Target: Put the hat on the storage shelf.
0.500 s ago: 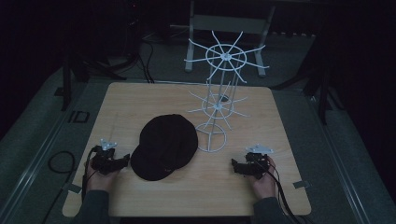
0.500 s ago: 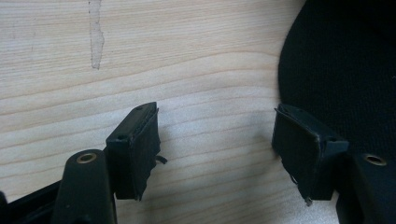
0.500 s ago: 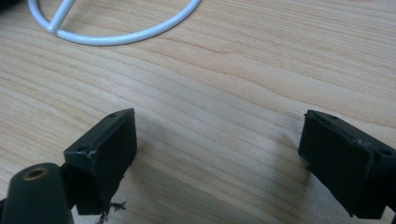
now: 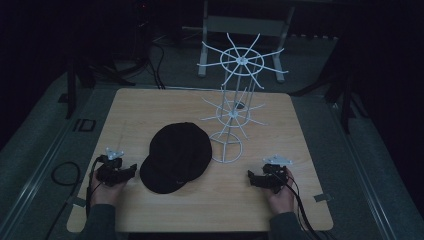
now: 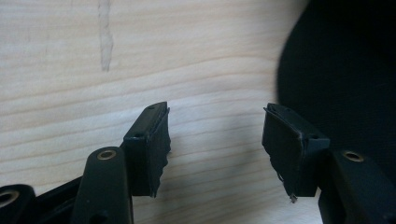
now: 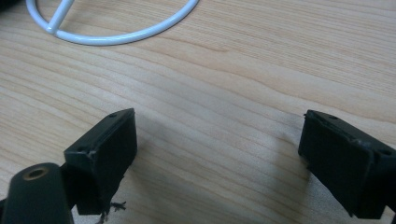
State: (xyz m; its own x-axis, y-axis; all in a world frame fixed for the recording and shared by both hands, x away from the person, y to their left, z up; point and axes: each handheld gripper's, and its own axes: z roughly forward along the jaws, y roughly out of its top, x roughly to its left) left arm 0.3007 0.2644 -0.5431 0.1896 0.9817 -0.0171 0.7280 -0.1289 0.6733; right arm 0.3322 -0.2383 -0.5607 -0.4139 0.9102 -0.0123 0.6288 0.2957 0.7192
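Dim surroundings frame a pale wooden table (image 4: 300,125). At its centre lies a black cap (image 4: 177,156), flat on the wood, touching the ring base of a white wire rack (image 4: 235,112) that stands just behind and to its right. Left gripper (image 4: 131,171) rests near the cap's left edge, jaws released with bare wood between them; the cap's edge shows beside one jaw (image 5: 345,79). Right gripper (image 4: 252,179) rests well to the right, jaws spread wide and empty over bare wood (image 6: 210,116). Judged step: approach, before any grasp. The next move probably calls for closing the left gripper on the cap's rim, then lifting toward a rack prong.
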